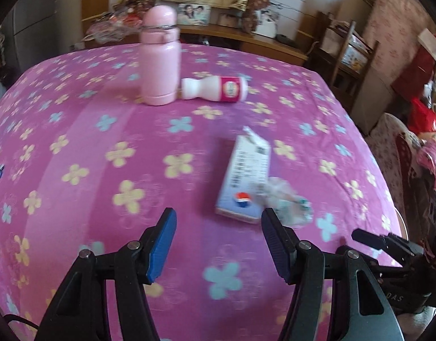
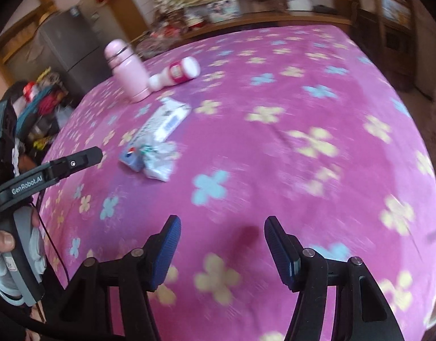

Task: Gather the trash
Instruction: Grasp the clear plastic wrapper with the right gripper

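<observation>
Plainly, both the left tool point(image 1: 218, 216) and the right tool point(image 2: 222, 224) are held apart and empty above the flowered pink table point(image 1: 76, 130). 1 flattened carton point(image 1: 245, 177) is seen lying touching a crumpled wrapper point(image 1: 286, 201), well apart from the upright pink flask point(image 1: 160, 56) and the toppled white bottle point(image 1: 215, 88).

The table point(image 1: 76, 130), under a pink cloth with yellow and blue flowers, carried an upright pink flask point(image 1: 160, 56). A small white bottle point(image 1: 215, 88) lay beside it, nearer lay a flat carton point(image 1: 245, 176) touching a crumpled wrapper point(image 1: 286, 199).
</observation>
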`<state>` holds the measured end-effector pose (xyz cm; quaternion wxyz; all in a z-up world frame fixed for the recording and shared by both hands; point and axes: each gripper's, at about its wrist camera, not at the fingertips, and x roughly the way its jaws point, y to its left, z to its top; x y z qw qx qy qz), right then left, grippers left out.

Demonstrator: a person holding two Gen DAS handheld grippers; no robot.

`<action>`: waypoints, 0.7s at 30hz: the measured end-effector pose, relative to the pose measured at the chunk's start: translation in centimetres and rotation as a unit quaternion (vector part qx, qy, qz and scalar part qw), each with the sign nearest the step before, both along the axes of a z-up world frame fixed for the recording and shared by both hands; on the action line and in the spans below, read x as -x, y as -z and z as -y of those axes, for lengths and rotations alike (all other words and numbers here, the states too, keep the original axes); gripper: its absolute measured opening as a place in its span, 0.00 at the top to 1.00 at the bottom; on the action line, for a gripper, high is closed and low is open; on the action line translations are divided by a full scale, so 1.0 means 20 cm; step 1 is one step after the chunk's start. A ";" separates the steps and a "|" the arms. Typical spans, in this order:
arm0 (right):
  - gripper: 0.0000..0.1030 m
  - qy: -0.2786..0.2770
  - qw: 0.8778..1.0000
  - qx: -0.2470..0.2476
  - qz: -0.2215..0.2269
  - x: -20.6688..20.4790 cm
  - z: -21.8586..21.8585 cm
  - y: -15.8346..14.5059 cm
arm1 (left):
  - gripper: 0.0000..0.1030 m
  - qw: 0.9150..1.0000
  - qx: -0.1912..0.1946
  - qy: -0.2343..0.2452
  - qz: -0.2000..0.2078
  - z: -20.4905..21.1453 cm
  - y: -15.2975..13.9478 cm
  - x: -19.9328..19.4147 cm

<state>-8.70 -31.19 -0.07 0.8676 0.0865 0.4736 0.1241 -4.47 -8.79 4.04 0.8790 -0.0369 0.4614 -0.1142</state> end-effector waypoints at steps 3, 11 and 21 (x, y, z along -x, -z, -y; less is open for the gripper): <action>0.37 -0.020 1.000 -0.006 0.004 -0.10 -0.10 0.01 | 0.39 1.000 0.005 -0.009 -0.007 -0.07 0.02 -0.02; 0.37 -0.065 0.998 -0.013 0.019 -0.26 -0.30 0.00 | 0.39 0.999 0.026 -0.015 -0.022 -0.16 0.04 -0.07; 0.77 -0.070 0.997 0.008 0.042 -0.28 -0.31 -0.01 | 0.37 0.999 0.037 -0.009 -0.026 -0.13 0.07 -0.10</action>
